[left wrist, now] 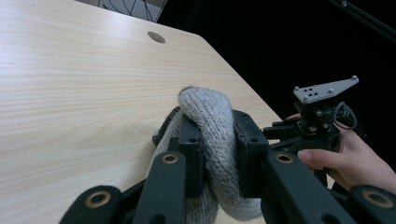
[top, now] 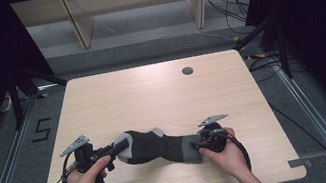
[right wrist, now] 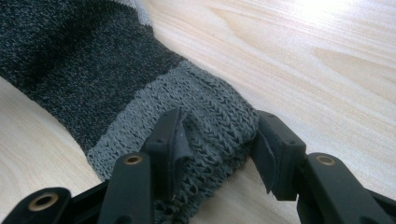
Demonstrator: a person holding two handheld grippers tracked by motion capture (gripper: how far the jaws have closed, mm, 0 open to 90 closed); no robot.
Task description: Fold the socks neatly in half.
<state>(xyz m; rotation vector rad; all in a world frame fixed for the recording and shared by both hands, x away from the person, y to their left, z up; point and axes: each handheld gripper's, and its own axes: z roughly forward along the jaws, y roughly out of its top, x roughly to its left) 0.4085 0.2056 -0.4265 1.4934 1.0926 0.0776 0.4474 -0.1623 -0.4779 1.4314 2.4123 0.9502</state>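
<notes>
1. The sock [top: 153,146] lies along the table's [top: 152,98] near edge between both grippers.
2. The left gripper [left wrist: 212,158] clamps its light-grey knitted toe.
3. The right gripper [right wrist: 217,140] has its jaws half-wide, pressing the ribbed grey cuff [right wrist: 205,112] between them.
4. The sock's body is dark, speckled knit.

both grippers are black. the left gripper [top: 119,150], at the lower left of the high view, carries a grey three-cornered plate and a looping black cable. the right gripper [top: 196,144], at the lower right, has the same plate with small holes. brass-coloured rivets dot the jaw links. bare forearms, no sleeves.
</notes>
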